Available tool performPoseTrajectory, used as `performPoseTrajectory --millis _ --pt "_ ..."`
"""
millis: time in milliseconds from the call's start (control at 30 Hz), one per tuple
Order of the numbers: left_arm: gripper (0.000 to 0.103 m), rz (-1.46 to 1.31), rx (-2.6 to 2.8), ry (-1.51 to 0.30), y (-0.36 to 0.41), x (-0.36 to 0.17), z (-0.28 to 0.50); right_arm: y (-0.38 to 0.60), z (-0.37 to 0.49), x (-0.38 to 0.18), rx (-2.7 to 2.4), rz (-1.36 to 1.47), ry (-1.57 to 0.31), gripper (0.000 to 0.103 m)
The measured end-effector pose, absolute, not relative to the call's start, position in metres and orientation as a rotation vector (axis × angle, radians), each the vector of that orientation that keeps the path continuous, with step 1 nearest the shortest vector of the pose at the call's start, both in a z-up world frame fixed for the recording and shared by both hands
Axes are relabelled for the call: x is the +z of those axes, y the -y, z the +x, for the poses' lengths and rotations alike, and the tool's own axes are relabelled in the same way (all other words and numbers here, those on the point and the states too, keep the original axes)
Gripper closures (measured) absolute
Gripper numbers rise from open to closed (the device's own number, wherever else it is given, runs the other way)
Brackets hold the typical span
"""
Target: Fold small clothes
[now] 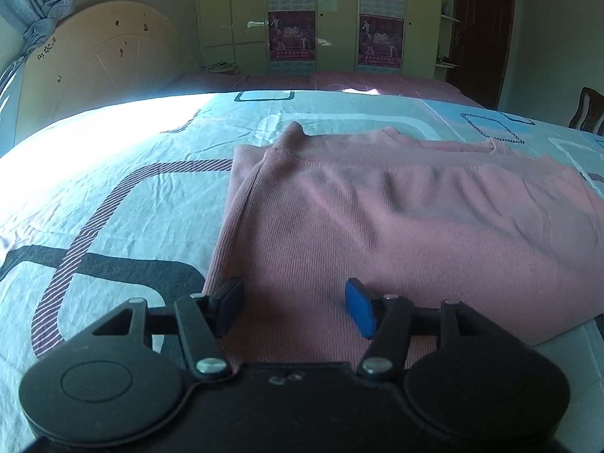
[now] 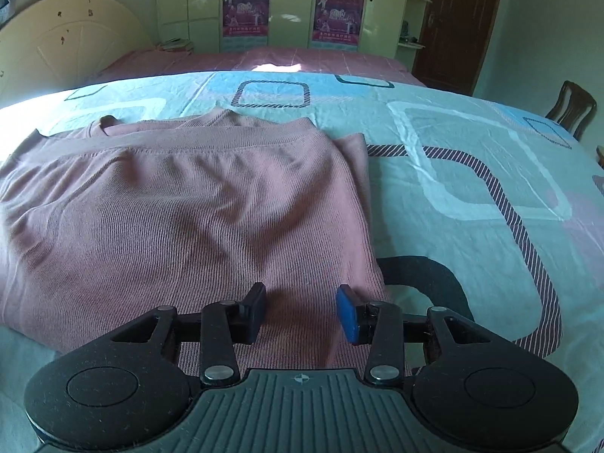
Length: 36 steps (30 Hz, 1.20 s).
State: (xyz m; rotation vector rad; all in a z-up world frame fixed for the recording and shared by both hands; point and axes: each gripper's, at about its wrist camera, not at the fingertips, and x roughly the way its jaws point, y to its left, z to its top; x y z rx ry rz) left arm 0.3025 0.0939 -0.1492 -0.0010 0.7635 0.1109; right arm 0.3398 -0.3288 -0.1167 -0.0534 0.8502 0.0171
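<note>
Hovering open-fingered, both grippers (image 1: 296,307) (image 2: 302,313) overlook pink garment (image 1: 377,226); posters (image 1: 291,36) read "2019".

Garment (image 1: 396,226): pink ribbed knit, matt. Bedsheet (image 1: 113,188): thin printed cloth, creased. Wardrobe (image 2: 290,11): glossy pale-green doors. Chair (image 2: 570,107): dark wood.

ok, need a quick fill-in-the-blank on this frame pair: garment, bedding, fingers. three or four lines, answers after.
1. The folded garment on the bed is ____ in colour.
2. It lies on a patterned sheet, and behind that a ____ cover is spread on the far bed.
3. The fingers of the left gripper stand apart with ____ clamped between them.
4. On the right gripper, one finger pad is black and the other is ____.

Missing words: pink; pink; nothing; blue
</note>
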Motion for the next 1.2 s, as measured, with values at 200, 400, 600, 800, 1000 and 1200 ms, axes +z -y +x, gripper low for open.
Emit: performPoseTrajectory --millis 200,400,600,800,1000,1200 --pt "0.04 -0.016 0.086 -0.718 -0.082 -0.127 0.296 0.312 0.334 -0.094 0.085 0.001 -0.806 0.062" --pt "0.036 -0.044 0.03 -0.674 -0.056 -0.111 0.305 0.274 0.339 -0.081 0.172 0.008 -0.77 0.061" --pt "0.036 -0.02 0.004 -0.719 -0.035 -0.133 0.318 0.24 0.334 -0.093 0.243 -0.037 -0.779 0.061" --pt "0.034 0.07 0.01 -0.743 -0.041 -0.167 0.298 0.233 0.32 -0.127 0.259 -0.164 -0.826 0.057" --pt "0.034 0.04 0.02 -0.76 -0.045 -0.164 0.291 0.24 0.32 -0.13 0.274 -0.151 -0.851 0.051" --pt "0.034 0.008 0.046 -0.806 -0.043 -0.156 0.295 0.251 0.323 -0.107 0.292 -0.018 -0.832 0.051"
